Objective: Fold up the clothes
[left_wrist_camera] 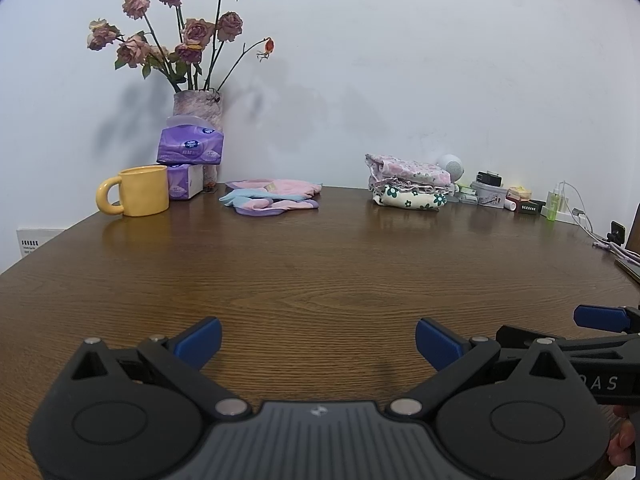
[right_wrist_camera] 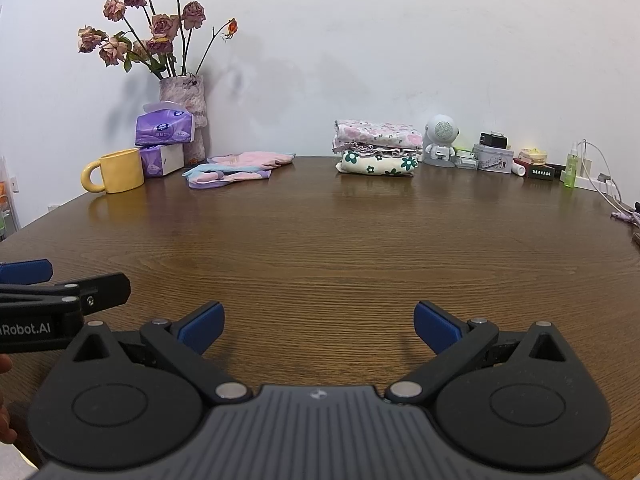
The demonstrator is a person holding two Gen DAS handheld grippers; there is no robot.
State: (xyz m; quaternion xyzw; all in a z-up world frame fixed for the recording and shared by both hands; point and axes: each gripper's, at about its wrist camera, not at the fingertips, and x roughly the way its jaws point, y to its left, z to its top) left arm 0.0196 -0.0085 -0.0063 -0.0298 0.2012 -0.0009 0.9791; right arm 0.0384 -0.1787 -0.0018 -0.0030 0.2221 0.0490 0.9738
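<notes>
A flat pink, blue and purple garment (left_wrist_camera: pixel 272 196) (right_wrist_camera: pixel 236 168) lies unfolded at the far left of the wooden table (left_wrist_camera: pixel 320 272) (right_wrist_camera: pixel 328 240). To its right sits a stack of folded floral clothes (left_wrist_camera: pixel 410 182) (right_wrist_camera: pixel 378 148), pink on top, cream with green flowers below. My left gripper (left_wrist_camera: pixel 318 344) hovers open over bare wood near the front edge, nothing between its blue pads. My right gripper (right_wrist_camera: pixel 318 326) is open too, beside it on the right, and holds nothing. Both are far from the clothes.
A yellow mug (left_wrist_camera: pixel 136 192) (right_wrist_camera: pixel 116 172), purple tissue packs (left_wrist_camera: pixel 190 146) (right_wrist_camera: pixel 164 128) and a vase of dried roses (left_wrist_camera: pixel 198 106) (right_wrist_camera: pixel 182 96) stand at the back left. A white speaker figure (right_wrist_camera: pixel 440 140), small boxes, a green bottle (right_wrist_camera: pixel 571 170) and cables crowd the back right.
</notes>
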